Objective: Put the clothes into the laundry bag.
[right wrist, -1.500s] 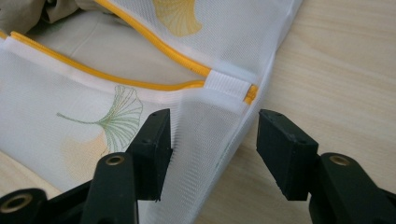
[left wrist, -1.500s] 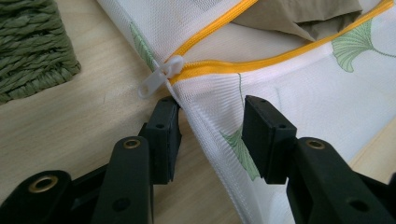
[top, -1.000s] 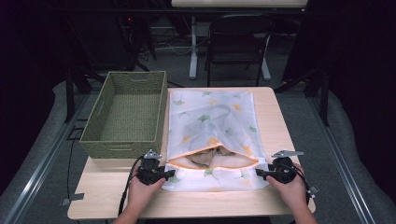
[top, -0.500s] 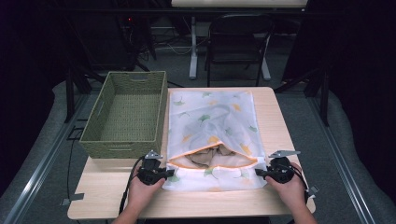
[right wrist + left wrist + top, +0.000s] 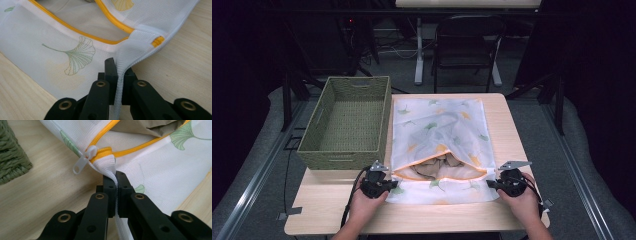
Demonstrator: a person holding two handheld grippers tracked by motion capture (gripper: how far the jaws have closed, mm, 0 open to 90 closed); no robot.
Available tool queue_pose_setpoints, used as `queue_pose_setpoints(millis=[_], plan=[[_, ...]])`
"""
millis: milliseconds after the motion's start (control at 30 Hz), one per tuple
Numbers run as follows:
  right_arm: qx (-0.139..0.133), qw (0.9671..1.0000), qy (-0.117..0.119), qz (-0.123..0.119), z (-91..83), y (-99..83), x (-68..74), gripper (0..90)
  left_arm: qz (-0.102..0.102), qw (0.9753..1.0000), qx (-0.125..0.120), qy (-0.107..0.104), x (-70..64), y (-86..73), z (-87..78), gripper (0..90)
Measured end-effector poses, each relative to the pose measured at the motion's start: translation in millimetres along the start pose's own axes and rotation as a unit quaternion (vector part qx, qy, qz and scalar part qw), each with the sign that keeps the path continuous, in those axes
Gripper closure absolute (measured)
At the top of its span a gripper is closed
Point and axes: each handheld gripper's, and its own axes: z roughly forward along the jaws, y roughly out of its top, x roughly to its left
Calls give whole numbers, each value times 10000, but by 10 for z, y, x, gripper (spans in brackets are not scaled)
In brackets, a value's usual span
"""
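From above, the white leaf-printed mesh laundry bag (image 5: 439, 145) lay lengthwise near-to-far, right of the green woven basket (image 5: 348, 120), while the left gripper (image 5: 116, 185) pinched its near-left edge below the white zipper pull (image 5: 83, 159) and the right gripper (image 5: 119, 75) its near-right edge.

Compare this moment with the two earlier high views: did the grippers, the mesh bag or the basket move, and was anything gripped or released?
Nothing visibly changed. The left gripper and the right gripper stay shut on the near corners of the mesh bag, whose zipper opening gapes as before over the crumpled fabric inside. The woven basket sits where it was, left of the bag.
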Motion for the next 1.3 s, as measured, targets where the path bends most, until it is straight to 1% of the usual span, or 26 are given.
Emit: queue_pose_setpoints(millis=[100,200,267,367,433,533,567,633,667,700,733,767,800,833,867,967,1000,1033,1067,1100,1133,1167,1200,1233,1267,1300], plan=[[57,10000,-7,-76,-6,10,12,885,48,10000,28,9,1,9,-11,885],[70,9999,-15,-109,-7,14,16,885,-4,10000,24,-29,6,10,-13,885],[81,9999,5,-117,-7,15,13,886,28,10000,23,-39,11,14,-14,886],[87,9999,14,-128,-10,17,10,886,-22,10000,27,-76,9,19,-26,886],[75,9999,7,-132,-11,18,12,886,-12,10000,38,-89,11,26,-36,886],[60,9999,21,-156,-18,23,10,886,-14,10000,57,-64,8,32,-37,886],[58,9998,34,-164,-24,30,10,885,21,9999,129,-60,7,43,-45,886],[71,9998,51,-156,-37,45,11,885,60,9999,134,-79,5,53,-50,886],[13,9999,54,-134,-40,47,17,884,53,9998,173,-101,3,58,-56,886],[78,9998,39,-183,-55,58,17,883,86,9998,184,-60,-2,63,-54,887],[53,9998,56,-176,-60,64,25,883,158,9996,244,-67,-2,74,-60,886],[79,9997,67,-220,-68,76,24,882,191,9995,253,-13,-10,82,-63,886],[89,9997,95,-211,-70,87,27,880,215,9993,288,-36,-6,97,-76,886],[86,9997,59,-220,-64,97,32,877,229,9991,338,-127,4,116,-97,886],[114,9996,68,-230,-57,112,37,873,226,9990,352,-164,2,136,-117,886],[278,9991,59,-304,-15,165,69,876,273,9988,374,-168,-10,193,-170,886],[297,9990,95,-327,-7,184,82,880,309,9984,406,-226,-2,213,-186,886],[270,9988,79,-391,4,196,99,882,281,9984,422,-268,5,227,-195,887],[279,9985,5,-480,4,203,116,883,243,9983,426,-302,10,236,-199,887],[279,9985,5,-480,4,203,116,883,243,9983,426,-302,10,236,-199,887],[256,9983,13,-528,-5,201,128,885,151,9984,420,-348,25,243,-198,887],[261,9984,45,-502,-11,196,129,886,179,9981,464,-357,41,247,-199,887],[267,9982,74,-524,-13,191,124,886,79,9983,444,-358,39,246,-193,887],[267,9982,74,-524,-13,191,124,886,79,9983,444,-358,39,246,-193,887],[311,9979,80,-570,-20,189,114,886,21,9982,488,-348,59,255,-188,886],[331,9978,127,-554,-22,193,109,886,-27,9981,500,-351,72,261,-187,886]])
